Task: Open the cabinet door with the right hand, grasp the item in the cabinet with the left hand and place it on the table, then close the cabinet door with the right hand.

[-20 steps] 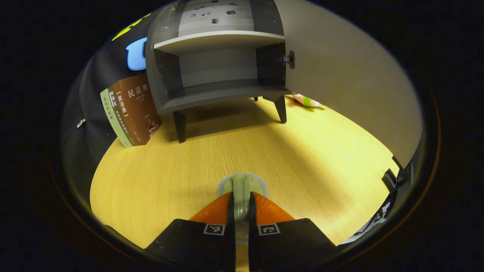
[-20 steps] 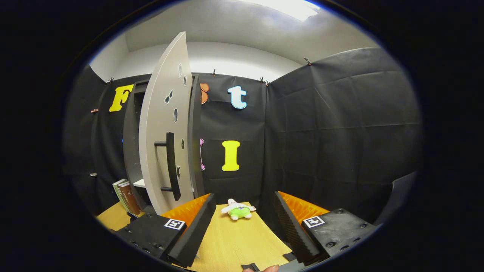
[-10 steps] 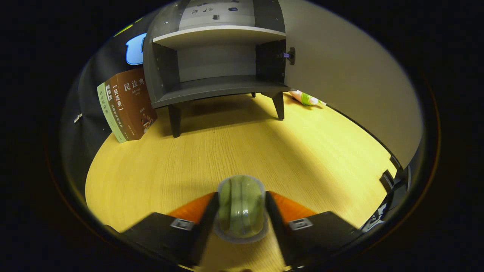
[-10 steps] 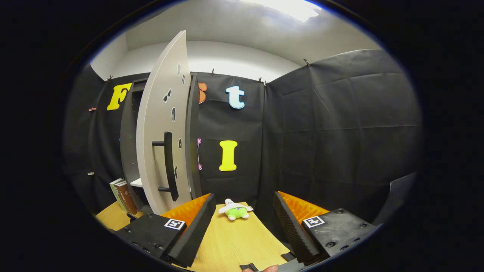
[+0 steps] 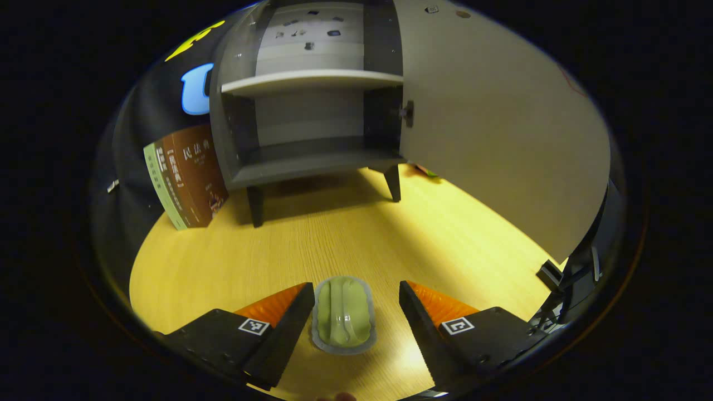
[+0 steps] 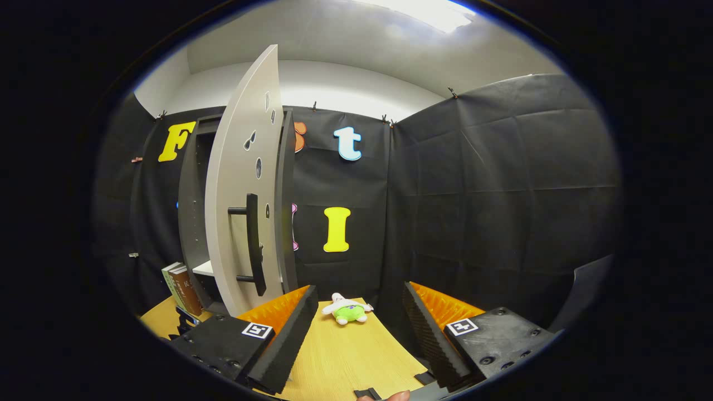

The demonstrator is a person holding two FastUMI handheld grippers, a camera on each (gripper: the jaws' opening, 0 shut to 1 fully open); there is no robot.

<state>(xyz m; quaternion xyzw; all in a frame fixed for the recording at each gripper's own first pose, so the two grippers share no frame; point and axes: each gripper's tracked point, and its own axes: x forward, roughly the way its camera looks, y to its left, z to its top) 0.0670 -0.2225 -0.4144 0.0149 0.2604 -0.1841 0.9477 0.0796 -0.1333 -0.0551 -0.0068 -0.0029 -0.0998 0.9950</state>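
Packet (image 5: 343, 315) on table (image 5: 356, 234), left claw (image 5: 352, 305) spread

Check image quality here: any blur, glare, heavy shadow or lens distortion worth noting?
Left gripper view: sharp, no motion blur; cabinet casts a dark shadow on the table; small glare beside the green item. Right gripper view: sharp; bright overhead light washes out the top; fisheye bows the cabinet door.

Glossy plastic packet (image 5: 343, 314); wood-grain table (image 5: 345, 234); matt cabinet door (image 6: 245, 184).
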